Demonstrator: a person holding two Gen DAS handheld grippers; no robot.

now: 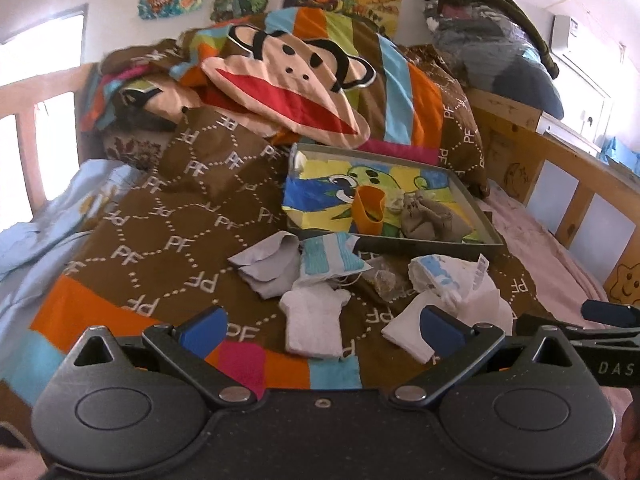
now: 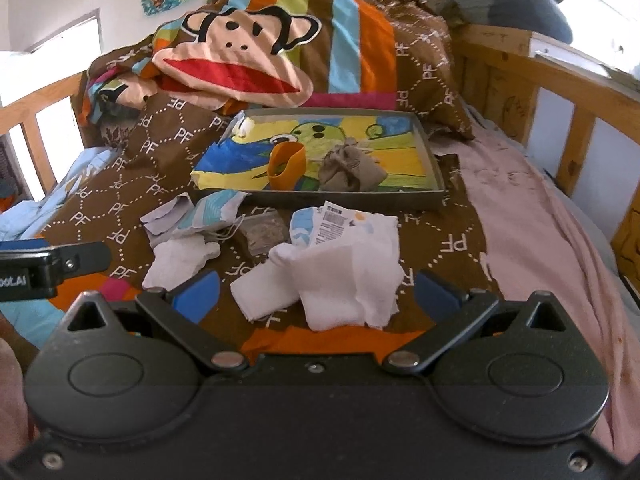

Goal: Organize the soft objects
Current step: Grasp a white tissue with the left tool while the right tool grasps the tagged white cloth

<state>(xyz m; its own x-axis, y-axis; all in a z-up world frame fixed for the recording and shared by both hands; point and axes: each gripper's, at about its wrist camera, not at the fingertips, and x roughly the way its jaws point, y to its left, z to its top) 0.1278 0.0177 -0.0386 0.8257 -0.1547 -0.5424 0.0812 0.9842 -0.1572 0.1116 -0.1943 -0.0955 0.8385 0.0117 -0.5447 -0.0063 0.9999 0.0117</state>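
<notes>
Several small cloths lie on the brown patterned blanket (image 1: 172, 216): a white mitten-shaped cloth (image 1: 314, 322), a grey folded cloth (image 1: 268, 268), a blue-and-white cloth (image 1: 332, 258) and white cloths with a paper tag (image 2: 344, 268). Behind them a shallow grey tray (image 2: 438, 168) with a colourful picture bottom holds an orange cup (image 2: 286, 166) and a grey pouch (image 2: 350, 172). My left gripper (image 1: 322, 330) is open, hovering just before the white cloths. My right gripper (image 2: 316, 288) is open too, with the white cloths lying between and below its blue pads (image 2: 196, 290).
A monkey-face pillow (image 1: 288, 92) and a striped quilt (image 2: 348, 40) are heaped behind the tray. Wooden bed rails (image 2: 560, 80) run along the right side and back left. Pink sheet (image 2: 532, 208) covers the right of the bed, light blue fabric (image 1: 48, 224) the left.
</notes>
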